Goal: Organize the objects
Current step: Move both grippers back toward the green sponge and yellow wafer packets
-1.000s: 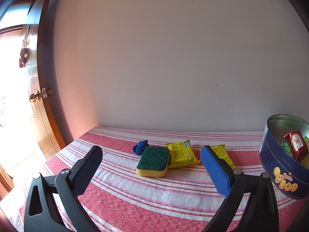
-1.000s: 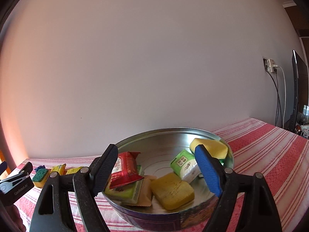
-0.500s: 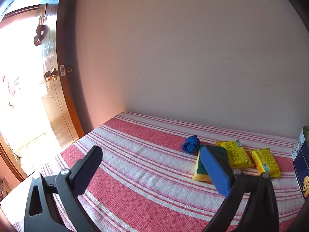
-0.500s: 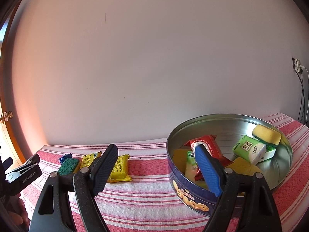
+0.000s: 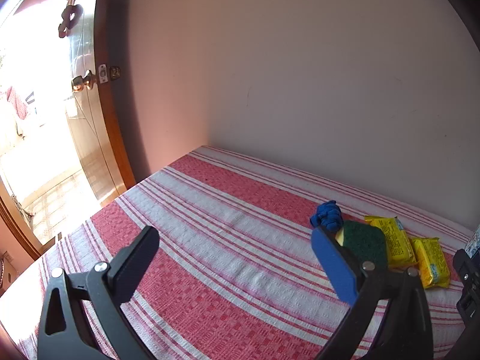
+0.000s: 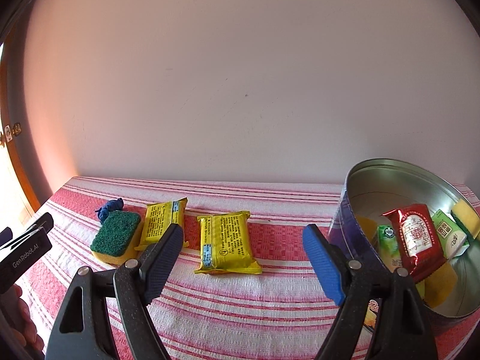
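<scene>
On the red-and-white striped cloth lie a blue crumpled cloth, a green-topped yellow sponge and two yellow packets, one beside the sponge and one in the middle. A round blue tin at the right holds a red packet, green cartons and yellow sponges. My right gripper is open and empty, just short of the middle yellow packet. My left gripper is open and empty over bare cloth, with the sponge, the blue cloth and the packets to its right.
A plain wall runs behind the table. A wooden door with a brass knob stands open at the left, past the table's left edge. The left gripper's body shows at the left edge of the right wrist view.
My right gripper swung left from over the tin to face the yellow packets. My left gripper turned left, so the sponge and packets slid to the right of its view.
</scene>
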Available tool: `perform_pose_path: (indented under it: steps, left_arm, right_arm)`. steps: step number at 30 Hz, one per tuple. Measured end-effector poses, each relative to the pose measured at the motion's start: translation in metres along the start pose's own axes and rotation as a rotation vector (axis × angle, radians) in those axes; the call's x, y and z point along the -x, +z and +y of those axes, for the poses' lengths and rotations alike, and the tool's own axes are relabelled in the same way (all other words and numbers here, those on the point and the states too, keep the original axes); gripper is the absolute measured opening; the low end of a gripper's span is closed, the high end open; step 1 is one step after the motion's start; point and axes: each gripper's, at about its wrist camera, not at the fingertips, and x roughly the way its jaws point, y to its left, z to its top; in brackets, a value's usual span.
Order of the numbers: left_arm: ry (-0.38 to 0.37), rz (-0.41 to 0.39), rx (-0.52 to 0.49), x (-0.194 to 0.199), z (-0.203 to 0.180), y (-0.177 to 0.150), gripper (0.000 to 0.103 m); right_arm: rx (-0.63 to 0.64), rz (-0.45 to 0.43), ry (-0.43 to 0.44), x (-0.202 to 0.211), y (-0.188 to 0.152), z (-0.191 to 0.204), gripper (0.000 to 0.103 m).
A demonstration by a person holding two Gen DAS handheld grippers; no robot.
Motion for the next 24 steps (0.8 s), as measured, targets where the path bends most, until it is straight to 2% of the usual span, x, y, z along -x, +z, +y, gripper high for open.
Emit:
perform_pose_path:
  steps: [7,9,13,16,24]
  left_arm:
    - [-0.024,0.079,-0.042,-0.013,-0.007,-0.001,0.102]
    - [-0.029,0.109,-0.057,-0.017,-0.01,-0.002,0.102]
    - [-0.04,0.154,-0.082,-0.023,-0.017,-0.004,0.102]
    - [-0.042,0.166,-0.097,-0.023,-0.022,-0.006,0.103]
    - [-0.032,0.158,-0.187,-0.017,-0.043,-0.008,0.103]
  right_arm:
    - [0.031,0.18,-0.031,-0.042,0.005,0.008,0.083]
    - [0.036,0.206,-0.028,-0.05,0.006,0.01,0.078]
    - [0.036,0.264,-0.043,-0.065,0.007,0.011,0.078]
    - [-0.001,0.317,-0.011,-0.076,0.006,0.006,0.077]
    - [0.024,0.316,0.005,-0.078,0.004,0.007,0.064]
